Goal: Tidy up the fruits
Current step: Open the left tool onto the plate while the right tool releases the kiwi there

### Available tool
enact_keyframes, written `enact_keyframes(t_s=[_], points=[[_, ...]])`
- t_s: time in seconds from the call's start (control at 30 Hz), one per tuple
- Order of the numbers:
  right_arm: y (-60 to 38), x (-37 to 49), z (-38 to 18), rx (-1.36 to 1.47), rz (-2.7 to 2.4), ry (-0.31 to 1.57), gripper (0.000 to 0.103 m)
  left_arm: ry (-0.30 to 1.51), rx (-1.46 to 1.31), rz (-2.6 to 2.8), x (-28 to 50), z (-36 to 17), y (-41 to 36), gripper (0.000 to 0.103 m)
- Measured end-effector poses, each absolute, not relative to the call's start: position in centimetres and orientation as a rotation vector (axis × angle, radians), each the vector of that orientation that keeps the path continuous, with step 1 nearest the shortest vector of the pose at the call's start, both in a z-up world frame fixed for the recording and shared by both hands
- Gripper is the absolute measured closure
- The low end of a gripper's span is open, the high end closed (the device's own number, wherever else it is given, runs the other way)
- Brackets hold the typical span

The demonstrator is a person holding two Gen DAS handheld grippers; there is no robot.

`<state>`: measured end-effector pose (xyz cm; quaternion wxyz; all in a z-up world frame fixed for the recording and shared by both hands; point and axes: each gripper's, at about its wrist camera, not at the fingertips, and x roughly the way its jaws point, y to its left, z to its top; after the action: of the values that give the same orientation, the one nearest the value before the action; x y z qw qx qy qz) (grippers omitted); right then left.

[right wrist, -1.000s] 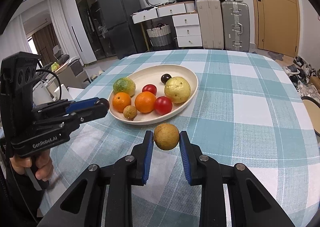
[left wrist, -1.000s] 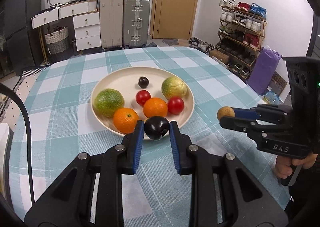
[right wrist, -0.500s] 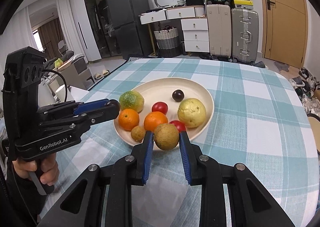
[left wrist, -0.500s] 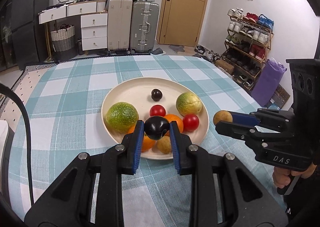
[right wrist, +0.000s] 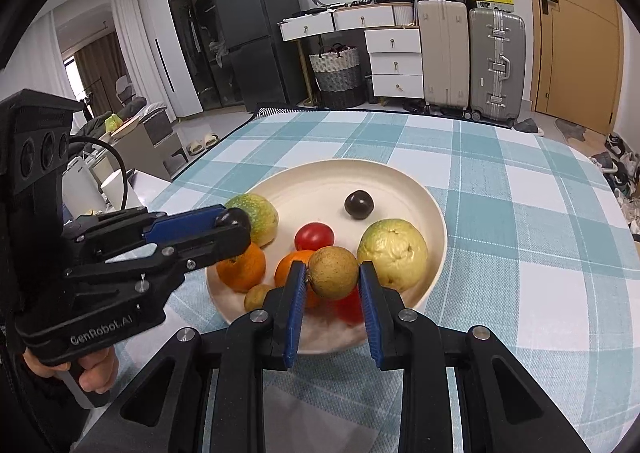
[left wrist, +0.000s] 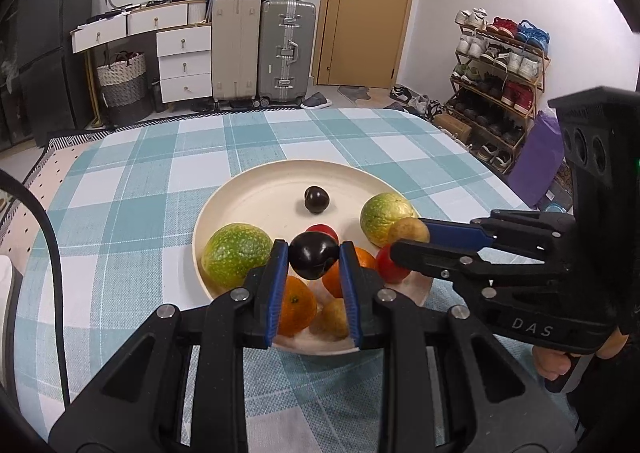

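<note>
The left gripper [left wrist: 313,261] holds a dark plum [left wrist: 313,261] clamped between its pads, and the right gripper [right wrist: 333,273] holds a round brown fruit [right wrist: 333,273] likewise, both over the near rim of the cream plate [left wrist: 256,181] at the middle of the surface [left wrist: 120,193]. Each should go down onto a bare patch of the plate before the pads part, or it may roll. Both fruits are nearly round, with no clear long axis; where the plum's stem end points I cannot tell.

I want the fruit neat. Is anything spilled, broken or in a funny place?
Nothing stands out. The plate sits flat on the tablecloth with whole fruit, and each gripper holds one: a dark plum and a brown fruit.
</note>
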<state>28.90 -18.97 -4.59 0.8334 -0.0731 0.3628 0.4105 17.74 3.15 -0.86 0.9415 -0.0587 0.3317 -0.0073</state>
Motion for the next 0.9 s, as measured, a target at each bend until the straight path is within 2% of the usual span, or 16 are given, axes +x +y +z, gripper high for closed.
enact_keyframes(t_s=[0.73, 0.9], points=[[-17.2, 30.0, -5.3, -0.171, 0.868, 0.725, 0.076, 0.713, -0.1, 0.0, 19.3, -2.8, 3.4, 0.08], [-17.6, 30.0, -4.9, -0.176, 0.846, 0.71, 0.073, 0.72, -0.105, -0.006, 19.3, -3.1, 3.4, 0.08]])
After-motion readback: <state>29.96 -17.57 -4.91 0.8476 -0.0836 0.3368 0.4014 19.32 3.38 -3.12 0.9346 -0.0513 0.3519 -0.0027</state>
